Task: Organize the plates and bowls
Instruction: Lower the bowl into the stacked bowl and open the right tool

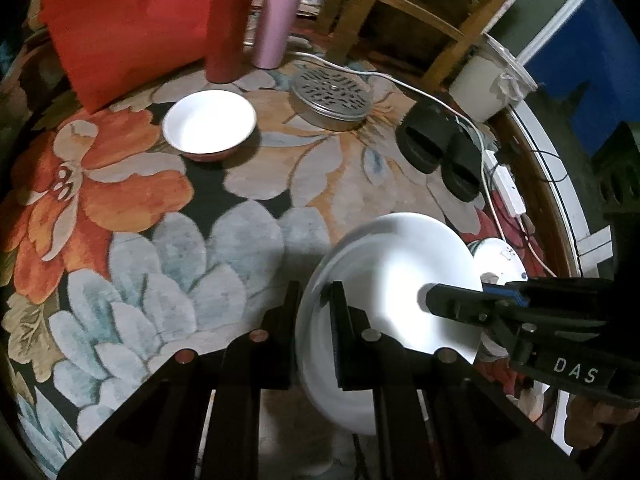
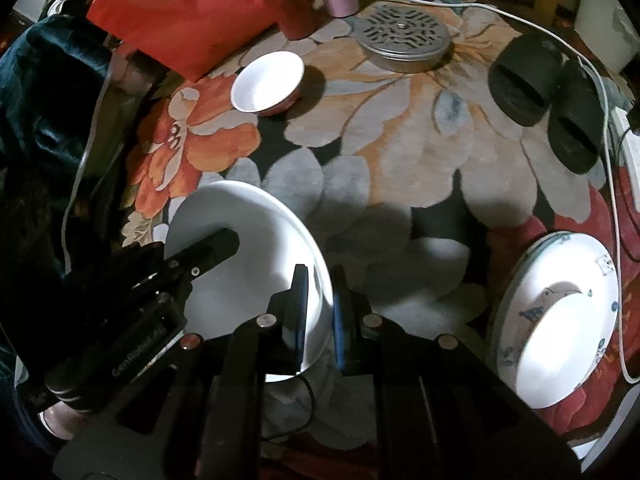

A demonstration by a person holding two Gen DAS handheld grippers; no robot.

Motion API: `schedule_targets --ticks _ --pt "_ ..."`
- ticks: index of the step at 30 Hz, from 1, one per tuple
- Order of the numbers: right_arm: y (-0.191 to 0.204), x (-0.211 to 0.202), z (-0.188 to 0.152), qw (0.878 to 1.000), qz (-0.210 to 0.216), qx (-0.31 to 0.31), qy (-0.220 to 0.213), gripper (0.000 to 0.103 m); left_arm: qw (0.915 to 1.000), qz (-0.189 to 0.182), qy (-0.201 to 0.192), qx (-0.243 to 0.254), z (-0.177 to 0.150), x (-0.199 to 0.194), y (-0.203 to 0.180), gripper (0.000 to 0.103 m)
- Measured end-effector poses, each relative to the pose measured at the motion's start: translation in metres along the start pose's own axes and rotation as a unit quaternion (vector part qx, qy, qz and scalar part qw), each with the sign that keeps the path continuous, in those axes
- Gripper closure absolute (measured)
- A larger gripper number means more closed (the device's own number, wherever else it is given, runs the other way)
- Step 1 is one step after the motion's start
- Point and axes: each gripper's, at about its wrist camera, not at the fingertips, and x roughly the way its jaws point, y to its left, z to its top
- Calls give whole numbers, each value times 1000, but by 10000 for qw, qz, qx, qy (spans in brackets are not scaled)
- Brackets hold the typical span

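Note:
A plain white plate is held up off the flowered rug between both grippers. My left gripper is shut on its left rim. My right gripper is shut on its right rim; the same plate fills the lower left of the right wrist view. A small white bowl with a red outside stands on the rug further back, also in the right wrist view. A patterned white plate lies on the rug at the right, partly showing behind the held plate in the left wrist view.
A perforated metal lid lies at the back. Red and pink tumblers and a red bag stand behind the bowl. Black slippers, a white cable and a wooden stool are at the right.

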Motion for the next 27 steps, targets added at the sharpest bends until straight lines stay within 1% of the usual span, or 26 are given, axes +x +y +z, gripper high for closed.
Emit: schedule_targets --ticks 9,13,17,21,24,27 --pt "-46 -14 -12 9994 -148 301 -32 91 9991 -218 160 319 1 26 -48 91" --pt "-74 -21 -21 9985 -243 481 -25 91 9979 -364 308 446 3 41 -74 91" --pt "-110 -31 -33 9959 -361 826 -60 91 9947 -553 467 728 6 64 -115 90" --pt "-149 -41 -47 9904 -537 1272 -101 91 9905 -708 631 997 4 85 -153 90" --pt "-168 -47 -57 9871 -601 1481 -117 91 9874 -832 741 1127 -1 96 -176 90" --pt "-184 -53 -69 9843 -662 1633 -115 91 9835 -864 759 1396 -6 101 -198 90"
